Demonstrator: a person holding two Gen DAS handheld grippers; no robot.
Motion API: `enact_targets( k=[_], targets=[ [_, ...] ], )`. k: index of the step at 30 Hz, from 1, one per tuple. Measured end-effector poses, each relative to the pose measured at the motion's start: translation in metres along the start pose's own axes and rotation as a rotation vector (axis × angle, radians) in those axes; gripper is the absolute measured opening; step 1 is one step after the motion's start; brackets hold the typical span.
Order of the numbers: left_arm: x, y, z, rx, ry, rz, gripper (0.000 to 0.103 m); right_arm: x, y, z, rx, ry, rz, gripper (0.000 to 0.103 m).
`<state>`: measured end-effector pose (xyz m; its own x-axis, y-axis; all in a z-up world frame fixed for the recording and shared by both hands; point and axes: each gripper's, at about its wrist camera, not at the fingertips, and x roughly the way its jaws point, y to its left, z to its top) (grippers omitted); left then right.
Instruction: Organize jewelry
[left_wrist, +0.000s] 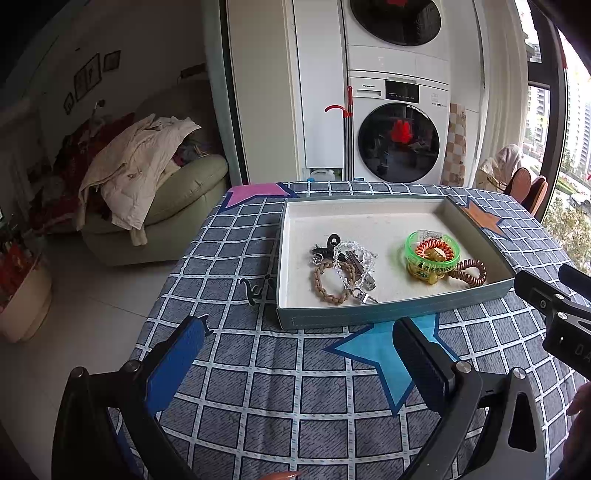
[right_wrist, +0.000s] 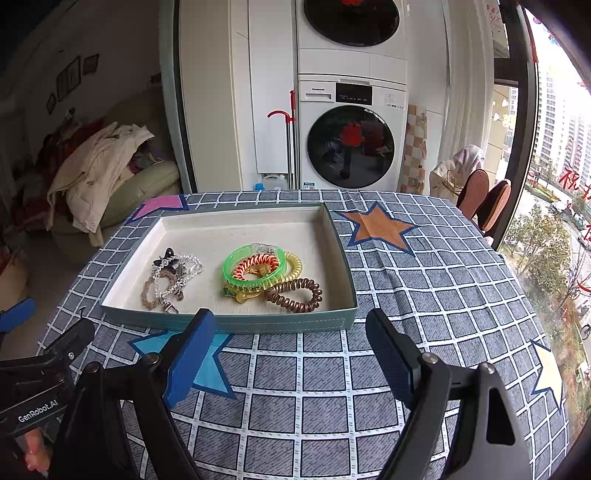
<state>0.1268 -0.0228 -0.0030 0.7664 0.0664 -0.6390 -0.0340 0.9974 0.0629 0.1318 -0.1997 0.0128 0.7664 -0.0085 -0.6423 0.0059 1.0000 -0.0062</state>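
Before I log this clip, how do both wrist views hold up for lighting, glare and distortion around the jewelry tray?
Left wrist view: strong fisheye bending, the tray sharp and evenly daylit, the window blown out at the right edge. Right wrist view: same curvature, brighter window glare on the right, reflections in the washer door, the green bangle crisp with soft shadows.

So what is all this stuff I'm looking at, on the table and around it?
tray: one, grey-green, on the table
tablecloth: one, blue check with stars
green bangle: one, in tray, right cluster
coil hair ties: brown, yellow and orange, right cluster
braided bracelet: one, tan, left cluster
crystal bead bracelet: one, clear, left cluster
hair claw: one, black, left cluster
washing machines: two, white, stacked behind
sofa: one, cream, clothes piled on it
left gripper: open, blue pads
right gripper: open, blue pads
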Motion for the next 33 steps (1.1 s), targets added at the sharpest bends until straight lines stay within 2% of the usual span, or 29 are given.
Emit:
enact_targets(
  k=[33],
  targets=[
    [0.002,0.001,-0.0016,-0.011,0.005,-0.005,0.103,0.0002,0.0073,0.0017,-0.004,0.002,0.004,0.086]
  ],
)
